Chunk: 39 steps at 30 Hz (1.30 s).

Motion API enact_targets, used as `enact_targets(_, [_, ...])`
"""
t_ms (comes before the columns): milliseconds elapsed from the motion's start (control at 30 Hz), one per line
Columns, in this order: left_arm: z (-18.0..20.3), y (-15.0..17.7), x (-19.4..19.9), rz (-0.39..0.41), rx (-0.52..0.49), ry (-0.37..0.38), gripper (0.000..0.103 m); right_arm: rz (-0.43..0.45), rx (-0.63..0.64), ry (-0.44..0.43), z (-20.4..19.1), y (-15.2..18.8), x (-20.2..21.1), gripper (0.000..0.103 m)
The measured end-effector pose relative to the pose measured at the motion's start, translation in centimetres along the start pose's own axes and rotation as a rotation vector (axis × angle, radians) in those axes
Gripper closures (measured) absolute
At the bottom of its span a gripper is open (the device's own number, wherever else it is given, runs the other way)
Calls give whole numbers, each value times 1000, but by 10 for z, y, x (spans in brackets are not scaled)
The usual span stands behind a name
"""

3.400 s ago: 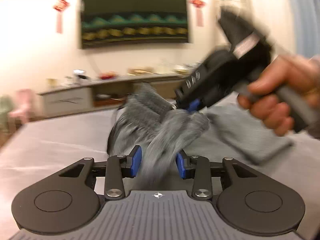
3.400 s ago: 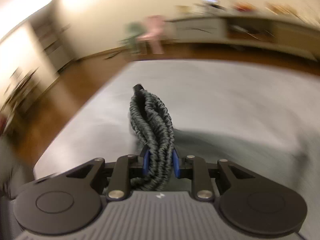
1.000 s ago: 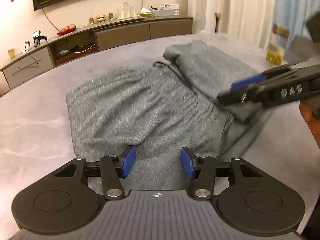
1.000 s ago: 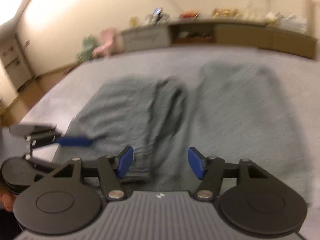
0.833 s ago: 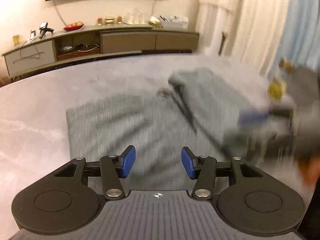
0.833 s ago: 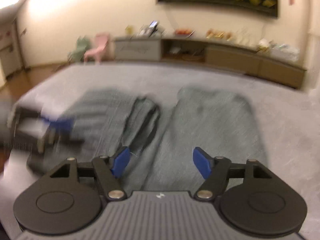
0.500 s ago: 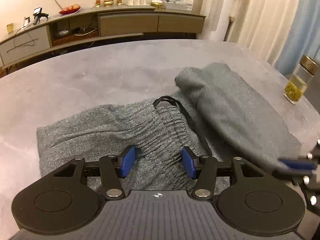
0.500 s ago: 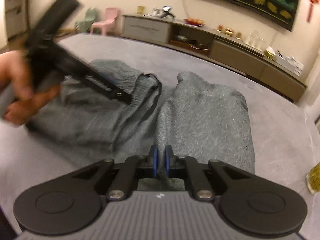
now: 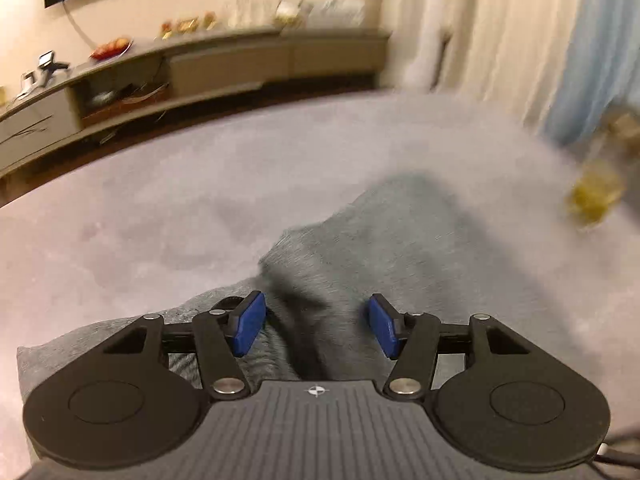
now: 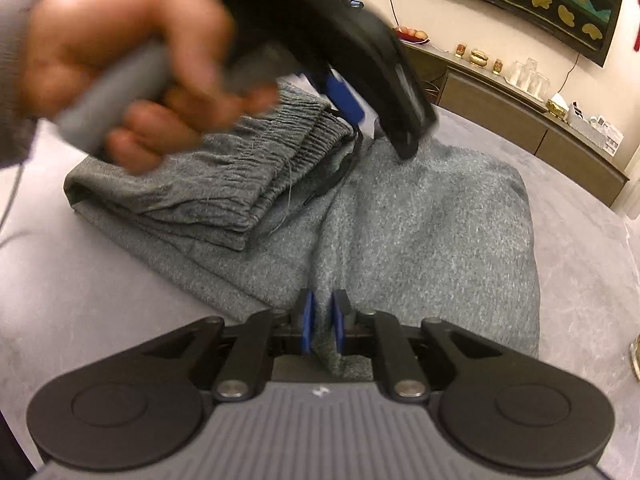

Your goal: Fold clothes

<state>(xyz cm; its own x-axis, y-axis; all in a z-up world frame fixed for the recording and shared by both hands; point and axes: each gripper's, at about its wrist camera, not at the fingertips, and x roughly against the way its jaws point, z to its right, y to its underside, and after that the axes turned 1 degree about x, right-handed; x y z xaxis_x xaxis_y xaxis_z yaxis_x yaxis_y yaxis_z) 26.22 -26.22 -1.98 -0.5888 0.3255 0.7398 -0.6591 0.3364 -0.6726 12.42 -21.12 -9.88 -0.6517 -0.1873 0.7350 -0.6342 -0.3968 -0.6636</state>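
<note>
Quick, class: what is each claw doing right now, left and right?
Left claw: open, holding nothing, above the grey trousers.
Right claw: shut on a fold of the grey trousers.

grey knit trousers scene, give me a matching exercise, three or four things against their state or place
Things:
1. left hand-held gripper
2. right hand-held gripper
3. grey knit trousers
4. ribbed elastic waistband

States or places:
A. shut on grey fabric
B. folded over, lying on top of the left part
C. open, blue pads apart
D. spread on the pale grey table

Pairs: 1-C, 2-A, 3-D, 4-B
</note>
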Motion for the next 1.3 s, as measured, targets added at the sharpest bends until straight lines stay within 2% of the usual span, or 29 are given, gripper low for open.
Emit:
enact_targets(67, [-3, -2, -15, -14, 8, -27, 37, -1, -3, -10, 2, 2, 0, 87])
enact_targets(133, [-7, -8, -11, -4, 44, -47, 43, -12, -18, -35, 6, 4, 5, 84])
enact_targets(200, [-14, -13, 6, 39, 93, -9, 44, -6, -92, -93, 23, 7, 14, 78])
enact_targets(267, [-22, -15, 30, 86, 138, 41, 42, 25, -196, -148, 47, 11, 27, 47])
enact_targets(300, [-24, -16, 39, 98, 155, 64, 42, 81, -279, -149, 66, 13, 38, 40])
enact_targets(367, [-25, -18, 48, 99, 178, 108, 40, 179, -444, -136, 102, 18, 57, 14])
enact_targets(433, [-25, -21, 58, 100, 202, 153, 36, 187, -590, -45, 133, 27, 57, 12])
enact_targets(467, [-22, -23, 60, 94, 205, 174, 30, 148, -614, -7, 138, 29, 50, 12])
enact_targets(533, [-7, -30, 57, 74, 192, 208, 16, 62, -601, 23, 136, 31, 33, 15])
enact_targets(567, [4, -32, 56, 68, 175, 216, 15, 78, -566, 25, 130, 29, 34, 34])
enact_targets(600, [13, -34, 53, 59, 157, 223, 15, 94, -532, 26, 124, 27, 36, 45])
enact_targets(667, [29, -37, 49, 39, 121, 235, 14, 126, -464, 30, 111, 24, 38, 86])
enact_targets(767, [55, -38, 45, 12, 60, 248, 13, 181, -356, 33, 91, 18, 43, 89])
enact_targets(833, [70, -36, 46, -4, -8, 239, 11, 253, -264, 22, 69, 11, 51, 90])
enact_targets(900, [82, -28, 43, -20, -107, 173, 11, 298, -205, 7, 54, 9, 54, 90])
enact_targets(933, [86, -22, 41, -25, -160, 129, 23, 315, -182, 0, 47, 9, 55, 90])
enact_targets(967, [90, -14, 37, -29, -216, 80, 59, 331, -160, -8, 41, 9, 56, 90])
enact_targets(1033, [85, -4, 44, -4, -252, 52, 74, 364, -115, -23, 29, 9, 58, 90])
enact_targets(1067, [81, 0, 49, 15, -258, 49, 86, 380, -93, -30, 23, 9, 58, 90])
enact_targets(1133, [50, -1, 78, 80, -163, 77, 87, 440, -89, -70, 19, 11, 66, 85])
enact_targets(1200, [9, -3, 114, 154, -33, 102, 88, 524, -112, -136, 21, 16, 80, 61])
enact_targets(1233, [-18, -1, 132, 191, 32, 94, 88, 566, -124, -171, 22, 19, 86, 34])
enact_targets(1267, [-46, 3, 148, 217, 98, 75, 88, 586, -130, -202, 22, 20, 89, 23])
enact_targets(1300, [-77, 11, 154, 214, 157, 41, 88, 572, -125, -226, 21, 21, 87, 23])
